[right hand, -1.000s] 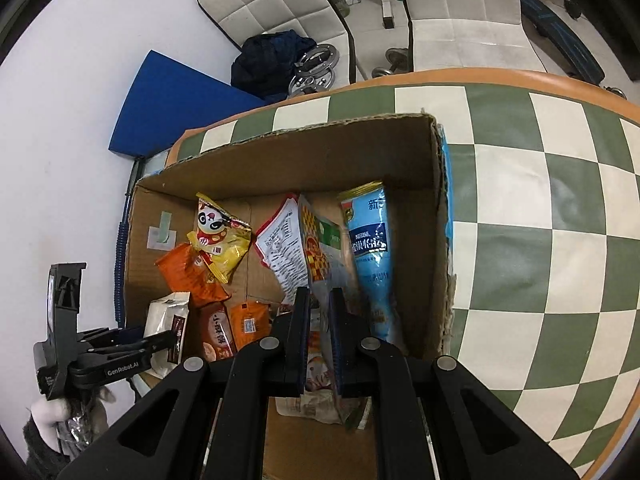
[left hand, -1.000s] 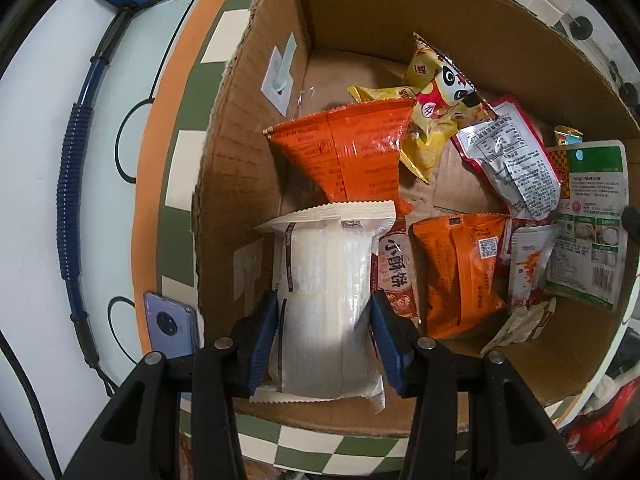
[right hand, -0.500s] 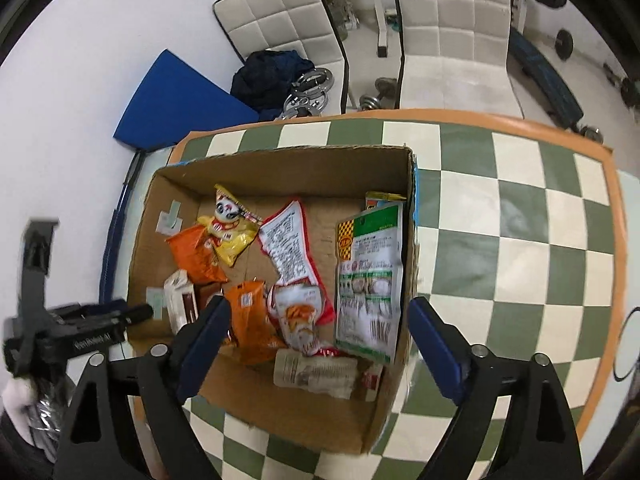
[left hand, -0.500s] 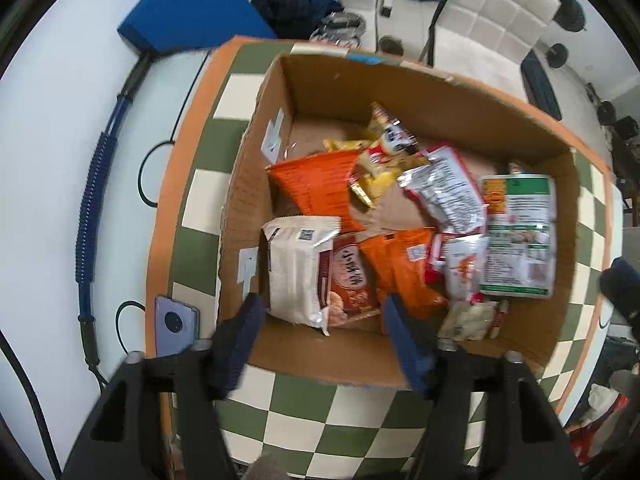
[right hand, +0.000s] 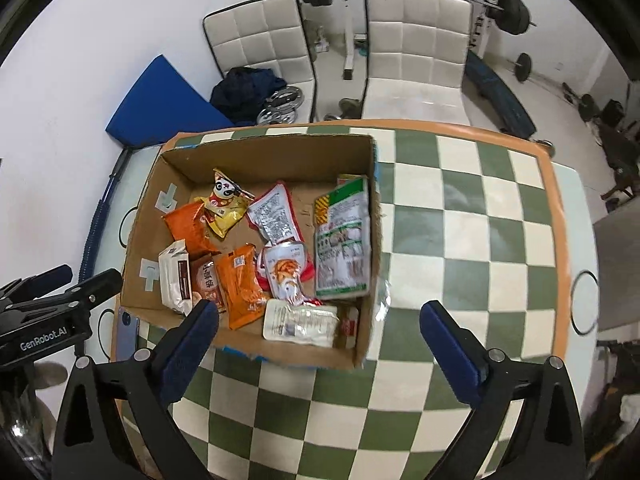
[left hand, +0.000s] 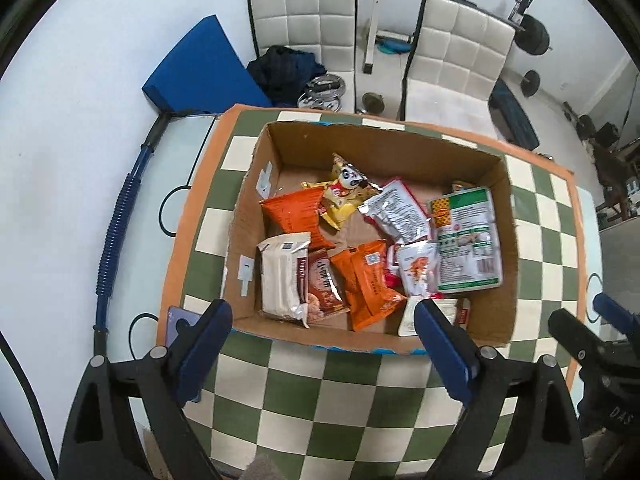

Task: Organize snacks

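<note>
Since a second ago both grippers have let go and lifted: the left gripper (left hand: 324, 344) is opening with nothing between its jaws, and the right gripper (right hand: 320, 336) is opening, empty too. The snack packets lie in the cardboard box (left hand: 276, 136) at frame centre, the white packet (left hand: 282, 276) at its lower left. They look light, soft and crinkly, likely slippery, so pinch across a flat sealed edge.

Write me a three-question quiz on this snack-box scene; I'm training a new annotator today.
1. True or false: the left gripper holds a packet.
2. Which lies against the brown cardboard box's right wall? A) green-and-white flat pouch B) yellow panda-print packet C) white wrapped cracker pack
3. Fill in: the box stands on a green-and-cream ______ tablecloth.

Key: 1 false, its jaws are opening with nothing between them; 2 A; 3 checked.
</note>
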